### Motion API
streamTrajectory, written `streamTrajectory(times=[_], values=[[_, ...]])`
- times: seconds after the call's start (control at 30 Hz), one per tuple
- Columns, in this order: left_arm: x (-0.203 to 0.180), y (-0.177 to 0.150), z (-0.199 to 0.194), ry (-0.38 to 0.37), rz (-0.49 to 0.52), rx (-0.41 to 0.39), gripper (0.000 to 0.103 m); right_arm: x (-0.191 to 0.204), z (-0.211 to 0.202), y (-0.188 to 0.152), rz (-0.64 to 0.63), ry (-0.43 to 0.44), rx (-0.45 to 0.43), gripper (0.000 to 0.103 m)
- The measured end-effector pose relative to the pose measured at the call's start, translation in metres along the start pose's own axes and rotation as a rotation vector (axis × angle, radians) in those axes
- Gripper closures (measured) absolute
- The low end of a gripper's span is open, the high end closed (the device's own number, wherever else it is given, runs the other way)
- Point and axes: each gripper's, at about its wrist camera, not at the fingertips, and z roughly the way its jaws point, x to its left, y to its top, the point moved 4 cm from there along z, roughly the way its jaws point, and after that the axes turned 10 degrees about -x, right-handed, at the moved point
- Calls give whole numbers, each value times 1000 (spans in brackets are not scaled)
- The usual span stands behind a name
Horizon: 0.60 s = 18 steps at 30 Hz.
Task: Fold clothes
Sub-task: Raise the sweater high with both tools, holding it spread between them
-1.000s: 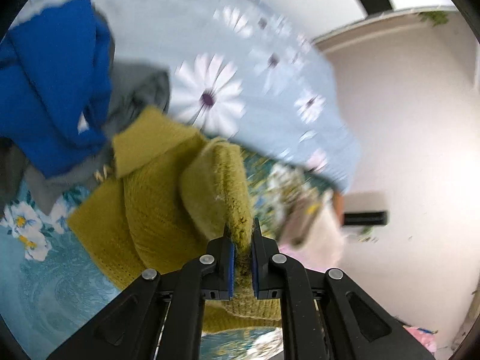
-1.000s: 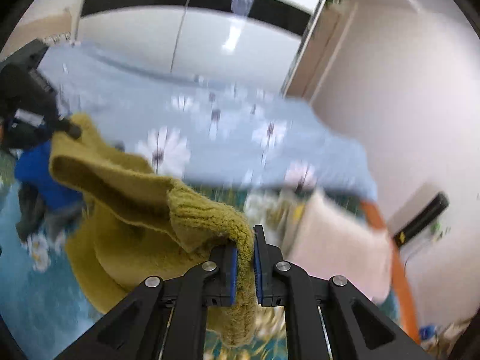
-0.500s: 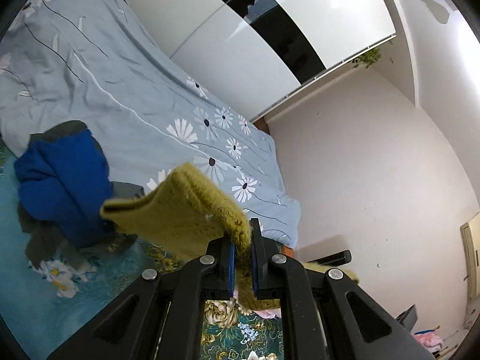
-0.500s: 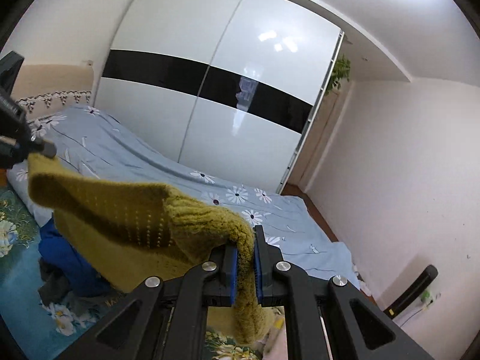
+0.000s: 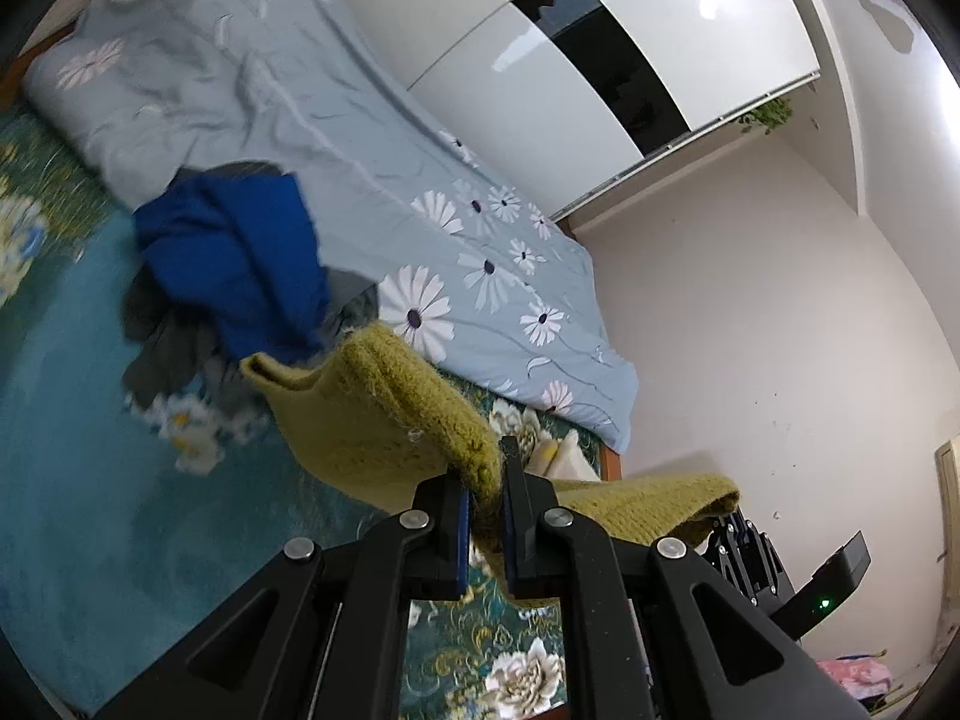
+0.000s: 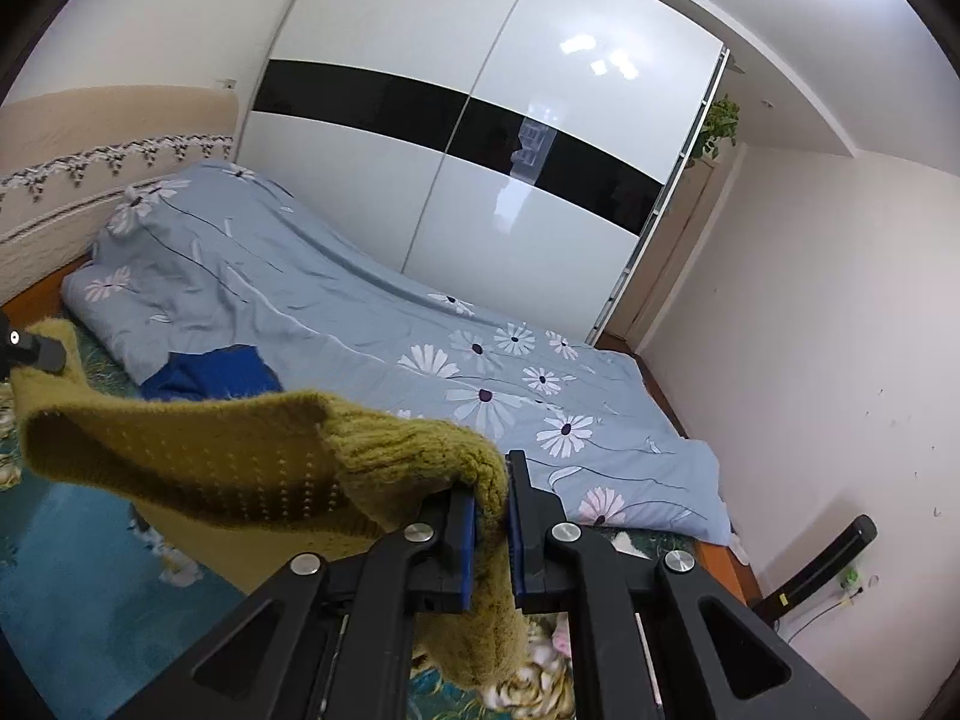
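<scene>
Knitwear clamped at both ends: the left gripper [image 5: 485,501] has its jaws pinched tight on one edge of the olive-green knit sweater [image 5: 384,420], and the right gripper [image 6: 492,516] is nipped just as tight on another edge of the same garment, the ribbed hem bunching over its blue pads [image 6: 467,540]. And the big change here: a second ago that sweater was slumped low on the pile with the bedspread filling both views, and now both hands have swung up and apart, so the knit hangs clear of the bed, stretched as a band between the two grips. From the right wrist view the left gripper shows at the far left edge, biting the far corner; from the left wrist view the right gripper sits low at the right with the knit draped off it. Below and behind, the blue garment [image 5: 240,264] and a grey garment [image 5: 162,348] lie heaped on the teal floral bedspread [image 5: 78,480], up against the pale blue daisy-print duvet [image 6: 336,312], with the white wardrobe [image 6: 480,120] beyond. For the fold, this reads as the lift-and-spread stage: the sweater is separated from the heap and nothing is creased yet, so it most likely needs laying flat on a bare stretch of bedspread next.
</scene>
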Motion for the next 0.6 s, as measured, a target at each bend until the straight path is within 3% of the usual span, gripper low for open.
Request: streamTrajectory(times=[0.23, 0.4, 0.5, 0.6], values=[[-8, -30, -82, -26, 112, -58, 95, 5, -92, 1, -45, 44, -69, 94], [-16, -49, -148, -102, 145, -74, 95, 2, -166, -3, -78, 108, -115, 94], [-29, -49, -175, -144, 173, -94, 95, -3, -190, 3, -81, 133, -135, 94], [-38, -36, -173, -162, 177, -106, 95, -7, -183, 10, -62, 165, -118, 94]])
